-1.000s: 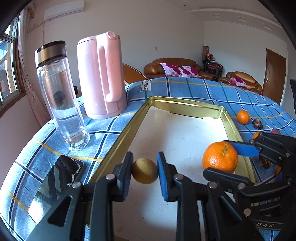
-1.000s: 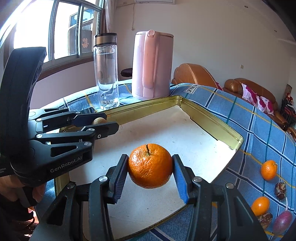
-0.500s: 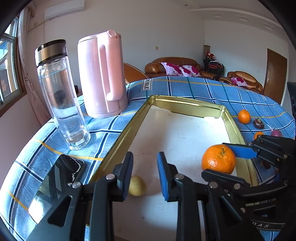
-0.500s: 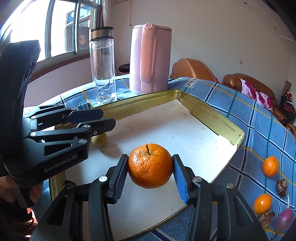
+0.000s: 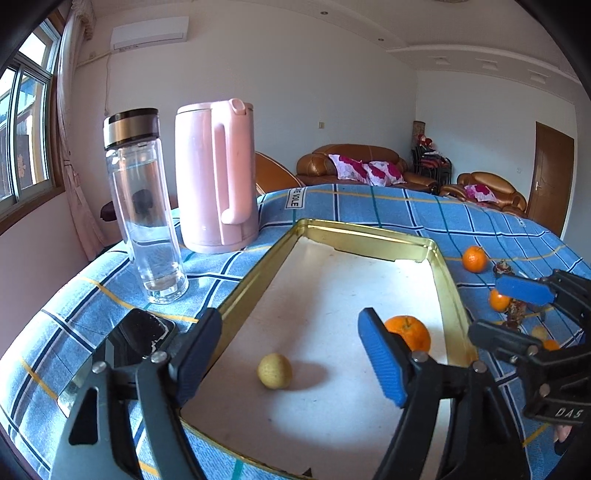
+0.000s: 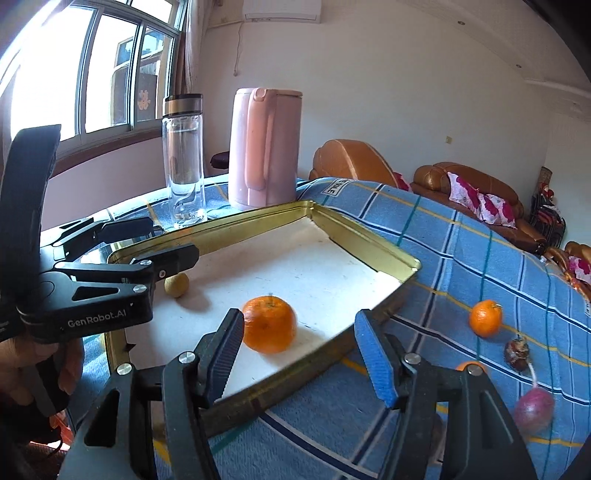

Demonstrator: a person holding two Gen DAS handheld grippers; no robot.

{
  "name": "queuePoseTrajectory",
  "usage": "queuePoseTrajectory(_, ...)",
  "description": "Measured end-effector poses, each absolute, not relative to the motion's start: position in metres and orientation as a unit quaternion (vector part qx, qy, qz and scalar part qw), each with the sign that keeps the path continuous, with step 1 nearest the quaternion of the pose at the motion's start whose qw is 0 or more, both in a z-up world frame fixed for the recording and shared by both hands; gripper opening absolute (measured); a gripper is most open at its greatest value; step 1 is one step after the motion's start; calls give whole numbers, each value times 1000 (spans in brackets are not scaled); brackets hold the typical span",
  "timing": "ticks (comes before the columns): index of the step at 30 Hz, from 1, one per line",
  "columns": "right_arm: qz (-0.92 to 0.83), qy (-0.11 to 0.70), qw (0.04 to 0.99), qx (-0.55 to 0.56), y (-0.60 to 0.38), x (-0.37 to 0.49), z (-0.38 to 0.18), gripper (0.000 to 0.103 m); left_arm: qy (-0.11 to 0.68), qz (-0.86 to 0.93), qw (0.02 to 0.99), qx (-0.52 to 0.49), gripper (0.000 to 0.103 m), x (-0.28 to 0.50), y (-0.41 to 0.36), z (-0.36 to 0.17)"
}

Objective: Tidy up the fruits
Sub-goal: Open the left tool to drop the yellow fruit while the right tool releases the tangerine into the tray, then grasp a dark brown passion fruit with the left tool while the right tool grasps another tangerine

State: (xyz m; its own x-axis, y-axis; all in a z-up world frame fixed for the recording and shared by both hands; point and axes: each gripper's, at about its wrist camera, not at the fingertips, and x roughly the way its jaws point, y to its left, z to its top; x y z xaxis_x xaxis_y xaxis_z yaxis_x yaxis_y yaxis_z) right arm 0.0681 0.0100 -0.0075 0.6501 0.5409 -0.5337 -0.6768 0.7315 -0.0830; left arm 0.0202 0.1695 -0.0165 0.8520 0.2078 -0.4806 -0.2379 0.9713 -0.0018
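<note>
Hand-held gripper (image 6: 299, 354) beside blurred orange (image 6: 269, 325)

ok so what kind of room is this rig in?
Most likely a home living room: brown leather sofas with floral cushions, a wall air conditioner, and a table under a blue plaid cloth carrying a pink kettle.

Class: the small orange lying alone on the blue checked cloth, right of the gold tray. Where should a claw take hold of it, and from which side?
Grip the small orange across its widest middle, coming down from above. It is round and sits free on the cloth, apart from the tray and the dark fruit nearer the camera. The open right claw is the nearer one.
</note>
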Motion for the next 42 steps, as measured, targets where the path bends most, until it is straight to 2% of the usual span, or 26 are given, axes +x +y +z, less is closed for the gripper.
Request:
queuePoseTrajectory(3,318,234,908,-140,-20,56,-3,64,236,103,966,-26,80,13,155,-12)
queuePoseTrajectory(5,301,232,915,-138,-40,49,-4,65,228,95,969,-20,89,9,144,-10)
queuePoseTrajectory(8,276,243,922,-120,-73,42,-11,65,217,81,973,-15,93,3,127,-6)
queuePoseTrajectory(16,246,285,922,-89,-114,42,-33,65,217,42,975,10,98,4,79,-6)
queuePoseTrajectory(29,253,353,897,-80,-108,63,-53,65,238,12,971,29,100,15,47,-15)
queuePoseTrajectory(32,259,368,890,-77,-109,66,-58,52,241,6,970,30,100,17,44,-15)
queuePoseTrajectory(33,262,370,888,-73,-110,66,-59,43,242,4,970,31,100,18,42,-14)
queuePoseTrajectory(42,249,321,912,-62,-121,56,-47,43,244,-11,969,43,100,25,30,-11)
